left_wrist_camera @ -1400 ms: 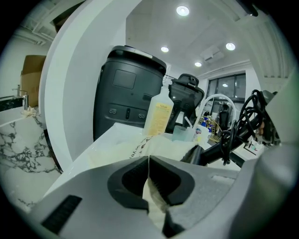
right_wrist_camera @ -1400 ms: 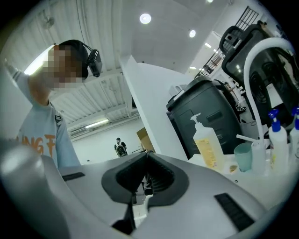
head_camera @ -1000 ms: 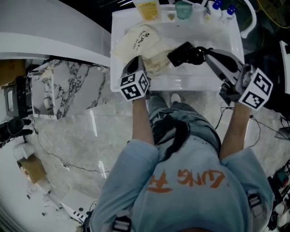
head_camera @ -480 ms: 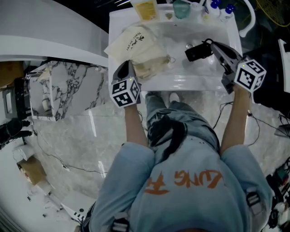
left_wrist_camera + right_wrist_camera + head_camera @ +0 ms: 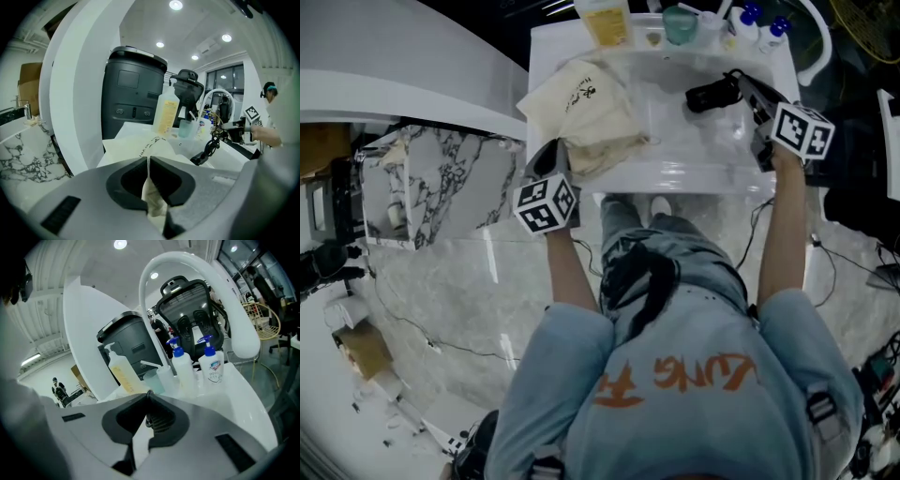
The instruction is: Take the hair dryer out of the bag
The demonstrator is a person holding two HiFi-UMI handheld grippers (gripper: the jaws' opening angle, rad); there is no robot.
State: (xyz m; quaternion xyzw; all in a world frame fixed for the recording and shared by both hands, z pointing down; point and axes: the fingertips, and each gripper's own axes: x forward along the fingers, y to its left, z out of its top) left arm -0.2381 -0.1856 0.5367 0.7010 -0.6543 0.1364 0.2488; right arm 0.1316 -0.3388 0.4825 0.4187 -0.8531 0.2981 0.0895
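With the hair dryer point(image 5: 712, 94) at upper right over the sink point(image 5: 675, 174), free of the cloth bag point(image 5: 586, 103) that the left gripper point(image 5: 148, 161) pinches at upper left, the right gripper point(image 5: 148, 395), clamped on its ribbed cord point(image 5: 158, 420), should probably lower it gently, without swinging.

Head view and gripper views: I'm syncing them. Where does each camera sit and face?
Head view: on the person's head, steeply down at the basin; torso, both arms show.
Left gripper view: on the left gripper, facing across the basin; jaws pinch the bag.
Right gripper view: on the right gripper, facing the bottles; jaws grip the hair dryer.
Shared: yellow bottle in all three.
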